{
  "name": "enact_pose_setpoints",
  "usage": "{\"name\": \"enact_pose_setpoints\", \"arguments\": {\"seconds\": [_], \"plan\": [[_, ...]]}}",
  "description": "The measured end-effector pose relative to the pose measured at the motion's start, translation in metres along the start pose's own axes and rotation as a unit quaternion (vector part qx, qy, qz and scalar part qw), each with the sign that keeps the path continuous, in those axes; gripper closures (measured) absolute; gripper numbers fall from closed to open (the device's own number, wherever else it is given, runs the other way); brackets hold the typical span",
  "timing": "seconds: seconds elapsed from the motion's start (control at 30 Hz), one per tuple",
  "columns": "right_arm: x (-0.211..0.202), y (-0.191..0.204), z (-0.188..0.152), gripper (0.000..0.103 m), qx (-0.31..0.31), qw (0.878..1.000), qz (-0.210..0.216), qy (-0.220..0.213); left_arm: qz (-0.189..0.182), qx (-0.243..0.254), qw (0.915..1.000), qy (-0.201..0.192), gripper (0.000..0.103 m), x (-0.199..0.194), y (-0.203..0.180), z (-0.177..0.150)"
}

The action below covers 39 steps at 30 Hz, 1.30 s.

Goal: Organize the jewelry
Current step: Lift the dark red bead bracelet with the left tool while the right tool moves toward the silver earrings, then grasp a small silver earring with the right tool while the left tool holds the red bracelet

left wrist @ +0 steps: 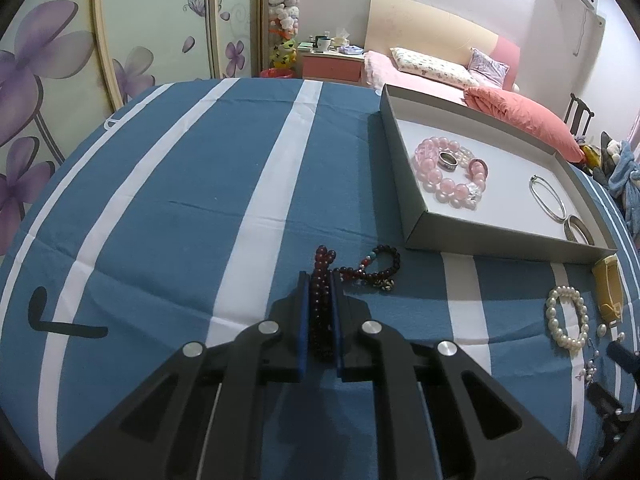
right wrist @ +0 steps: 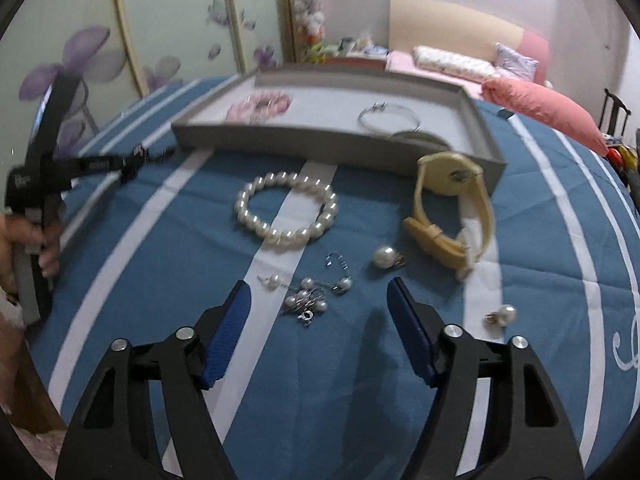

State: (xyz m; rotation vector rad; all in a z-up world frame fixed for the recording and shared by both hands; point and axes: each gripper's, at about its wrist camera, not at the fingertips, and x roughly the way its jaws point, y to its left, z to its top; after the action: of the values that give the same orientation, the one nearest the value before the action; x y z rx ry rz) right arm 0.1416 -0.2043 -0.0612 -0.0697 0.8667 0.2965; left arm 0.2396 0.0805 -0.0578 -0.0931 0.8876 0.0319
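Observation:
My left gripper is shut on a dark red bead bracelet, whose beads stick out past the fingertips just above the striped blue cloth. A second dark bead loop lies on the cloth beside it, touching the held strand. My right gripper stands open low over a small cluster of pearl drops and chain, with nothing pressed between its pads. A pearl bracelet lies just beyond, and a yellow watch leans against the grey tray.
The tray holds a pink bead bracelet, a ring and silver bangles. Loose pearl earrings lie on the cloth. A hand holds the left gripper at the left. A bed stands behind.

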Motion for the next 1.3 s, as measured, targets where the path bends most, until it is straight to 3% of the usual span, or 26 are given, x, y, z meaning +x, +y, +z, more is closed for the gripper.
{"name": "enact_pose_setpoints", "arguments": {"seconds": [0.13,0.23,0.3,0.33,0.47,0.57,0.67,0.93,1.13,1.17,1.2,1.23,1.27,1.3], "plan": [[0.008,0.0,0.004,0.038,-0.015,1.0,-0.009,0.012,0.0,0.0,1.0,0.0,0.092,0.0,0.001,0.0],[0.009,0.001,0.006,0.049,-0.026,1.0,-0.002,0.012,0.0,0.0,1.0,0.0,0.092,0.0,0.0,0.0],[0.006,0.002,0.007,0.084,-0.033,0.999,0.006,0.009,0.0,0.0,1.0,0.0,0.092,0.001,0.001,0.0],[0.005,0.002,0.006,0.089,-0.033,0.999,0.008,0.009,0.0,0.0,1.0,0.0,0.092,0.0,0.0,0.0],[0.001,0.001,0.003,0.097,-0.025,1.0,0.006,0.009,0.0,0.0,1.0,0.0,0.092,0.001,0.001,0.0],[-0.003,-0.005,0.0,0.098,-0.008,1.0,0.012,0.001,0.001,0.0,1.0,0.0,0.092,0.001,0.001,0.0],[-0.015,-0.012,0.002,0.102,0.011,0.999,0.015,-0.028,0.0,0.0,1.0,0.0,0.092,0.001,0.001,0.0],[-0.04,-0.022,0.013,0.102,0.033,0.995,0.025,-0.086,0.0,0.0,1.0,0.0,0.092,0.0,0.001,0.0],[-0.021,-0.008,0.008,0.1,-0.005,0.999,0.022,-0.036,0.0,0.0,1.0,0.0,0.092,0.001,0.001,0.0],[-0.017,-0.007,0.007,0.09,-0.004,0.999,0.019,-0.027,0.0,0.0,1.0,0.0,0.092,0.001,0.001,0.0],[-0.014,-0.007,0.005,0.065,-0.003,1.0,0.019,-0.018,0.0,0.0,1.0,0.0,0.092,0.001,0.001,0.0],[-0.01,-0.006,0.005,0.052,-0.004,1.0,0.02,-0.012,0.0,0.0,1.0,0.0,0.092,0.0,0.001,0.0],[-0.009,-0.005,0.004,0.041,-0.007,1.0,0.018,-0.012,0.0,0.0,1.0,0.0,0.092,0.0,0.001,0.0],[-0.008,-0.003,0.005,0.041,-0.012,1.0,0.016,-0.009,0.0,0.0,1.0,0.0,0.092,0.0,0.001,0.0]]}}
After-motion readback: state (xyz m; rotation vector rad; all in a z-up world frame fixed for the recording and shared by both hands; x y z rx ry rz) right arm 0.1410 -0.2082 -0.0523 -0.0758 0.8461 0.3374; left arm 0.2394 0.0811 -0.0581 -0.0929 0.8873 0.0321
